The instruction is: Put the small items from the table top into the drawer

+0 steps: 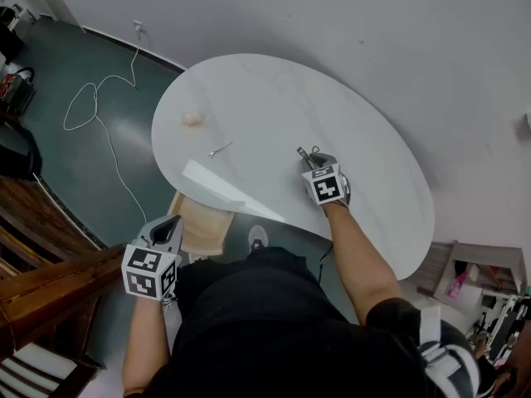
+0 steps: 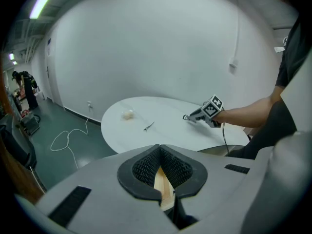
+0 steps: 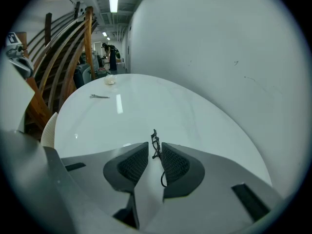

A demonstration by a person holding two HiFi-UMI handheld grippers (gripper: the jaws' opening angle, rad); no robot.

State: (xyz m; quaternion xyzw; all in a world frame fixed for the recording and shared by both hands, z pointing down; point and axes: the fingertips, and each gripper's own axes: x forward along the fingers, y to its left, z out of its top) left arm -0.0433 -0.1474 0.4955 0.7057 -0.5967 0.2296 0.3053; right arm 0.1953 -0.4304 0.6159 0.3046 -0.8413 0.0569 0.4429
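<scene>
On the white oval table (image 1: pixel 274 98) my right gripper (image 1: pixel 309 161) rests low, its jaws slightly apart. A thin black wire item (image 3: pixel 155 139) stands between them, against the right pad (image 3: pixel 173 162) and clear of the left one. A small metal clip (image 1: pixel 220 149) and a cream lump (image 1: pixel 192 118) lie further left on the table. My left gripper (image 1: pixel 168 225) hovers shut and empty over the open wooden drawer (image 1: pixel 202 226) under the table's near edge. In the left gripper view the drawer's wood (image 2: pixel 163 184) shows between the pads.
A white cable (image 1: pixel 93 106) loops over the dark green floor left of the table. Wooden furniture (image 1: pixel 50 284) stands at the lower left. A white wall (image 1: pixel 373 40) runs close behind the table. A shoe (image 1: pixel 258 237) shows under the table's edge.
</scene>
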